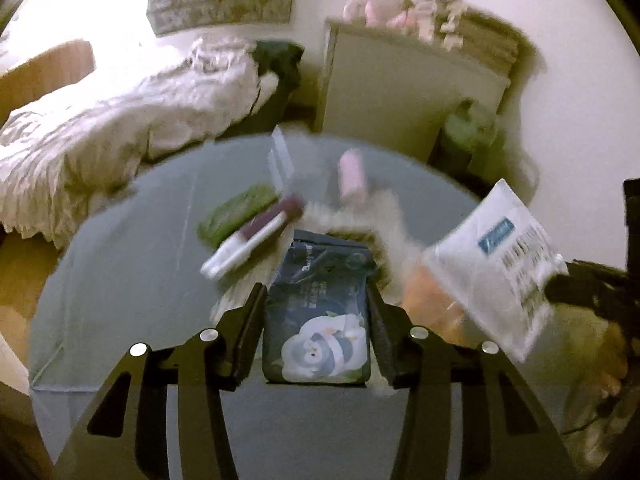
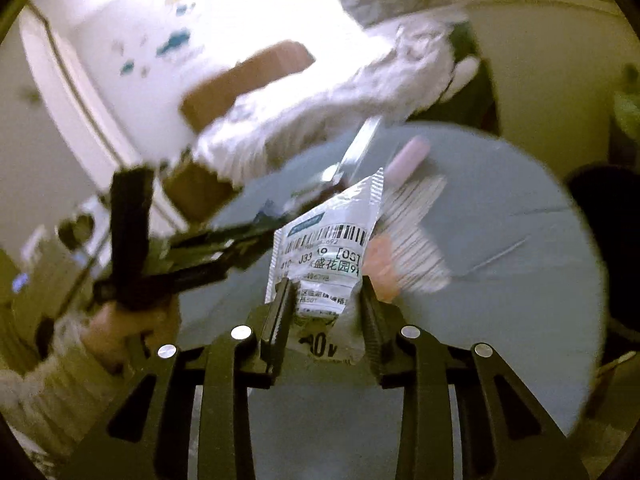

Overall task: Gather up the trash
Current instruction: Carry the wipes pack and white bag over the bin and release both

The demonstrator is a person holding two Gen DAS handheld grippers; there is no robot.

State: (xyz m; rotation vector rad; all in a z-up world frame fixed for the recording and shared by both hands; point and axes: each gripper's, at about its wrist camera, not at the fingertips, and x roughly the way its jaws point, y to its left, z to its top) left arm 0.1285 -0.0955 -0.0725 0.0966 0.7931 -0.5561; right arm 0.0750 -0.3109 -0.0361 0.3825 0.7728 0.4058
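My left gripper (image 1: 317,286) is shut on a dark blue packet with a white flower print (image 1: 318,316), held above the round grey table (image 1: 132,280). My right gripper (image 2: 326,284) is shut on a white plastic mailer bag with a barcode label (image 2: 326,248); the bag also shows at the right of the left wrist view (image 1: 492,264). On the table lie a green packet (image 1: 236,216), a maroon-and-white tube (image 1: 252,240), a pink tube (image 1: 352,176), a clear wrapper (image 1: 282,160) and a white striped wrapper (image 2: 416,236). An orange wrapper (image 1: 432,304) sits under the mailer.
A bed with a white rumpled duvet (image 1: 120,120) stands behind the table on the left. A cream cabinet (image 1: 400,96) with soft toys on top stands behind it. The left gripper and the hand holding it (image 2: 132,248) show at the left of the right wrist view.
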